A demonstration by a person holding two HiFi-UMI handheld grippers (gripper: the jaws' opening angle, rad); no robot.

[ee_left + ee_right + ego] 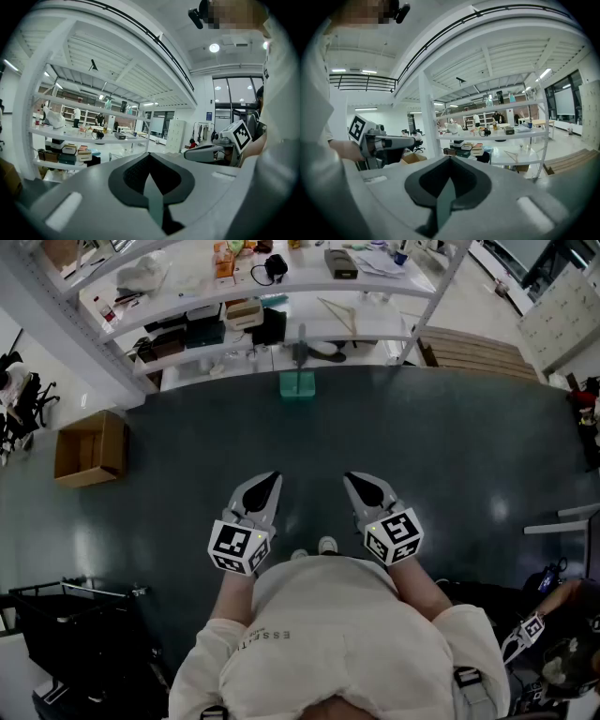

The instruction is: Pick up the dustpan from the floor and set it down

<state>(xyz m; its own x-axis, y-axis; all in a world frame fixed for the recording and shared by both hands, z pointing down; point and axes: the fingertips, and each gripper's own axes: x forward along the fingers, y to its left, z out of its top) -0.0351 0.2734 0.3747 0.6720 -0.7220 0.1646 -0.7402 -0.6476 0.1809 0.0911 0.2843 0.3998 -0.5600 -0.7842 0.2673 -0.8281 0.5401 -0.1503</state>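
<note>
1. The dustpan (pixel 298 384) sits at the far edge of the dark floor (pixel 422 427), right at the foot of the white shelf (pixel 375 326), pretty much dead ahead of the person and well away from both claws.
2. Its long axis looks like it runs straight away from the person. A thin grey handle (pixel 300 345) seems to go from the pan up toward the shelf. Upright or leaning, I can't tell from this steep angle.
3. Looks-wise it's a small, boxy, teal-green pan, and the handle is a duller grey.
4. Which way the mouth faces is too small to make out. Neither gripper view shows the pan clearly.
5. Left claw (pixel 272 477) is closed with nothing in it. Right claw (pixel 350 478) is the same, tips together and empty. Both are held side by side above the floor.
</note>
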